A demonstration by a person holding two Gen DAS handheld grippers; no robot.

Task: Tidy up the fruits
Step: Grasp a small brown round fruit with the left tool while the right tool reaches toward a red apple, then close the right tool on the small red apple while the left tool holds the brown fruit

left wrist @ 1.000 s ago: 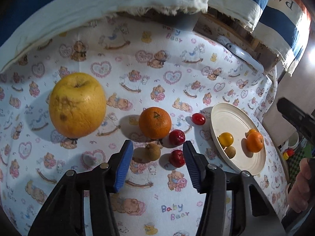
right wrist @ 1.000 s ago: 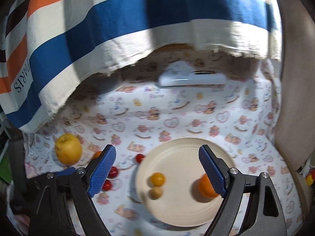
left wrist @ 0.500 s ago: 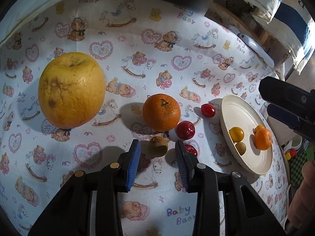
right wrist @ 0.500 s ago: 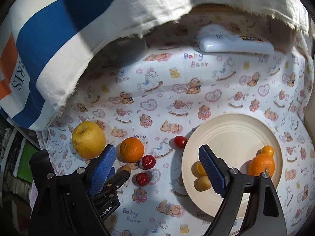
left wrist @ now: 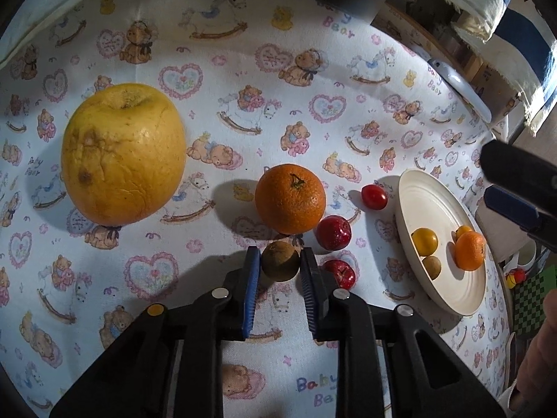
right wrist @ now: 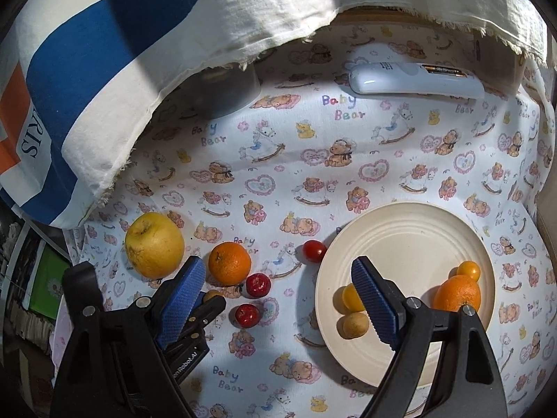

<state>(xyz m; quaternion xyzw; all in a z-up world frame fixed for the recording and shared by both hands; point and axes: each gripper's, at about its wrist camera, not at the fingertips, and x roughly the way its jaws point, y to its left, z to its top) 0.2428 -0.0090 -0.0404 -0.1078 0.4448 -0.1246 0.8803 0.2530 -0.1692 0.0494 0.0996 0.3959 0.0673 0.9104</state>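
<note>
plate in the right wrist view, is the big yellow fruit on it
No, the big yellow fruit sits on the cloth far left of the plate, which holds only small fruits and an orange.

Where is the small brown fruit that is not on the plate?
In the left wrist view the small brown fruit sits low centre, clamped in the left gripper, just below the orange.

Teddy-print tablecloth (left wrist: pixel 243 80); grapefruit (left wrist: pixel 122 153), orange (left wrist: pixel 290 198), plate (left wrist: pixel 410 195), remote (right wrist: pixel 414 80)
</note>
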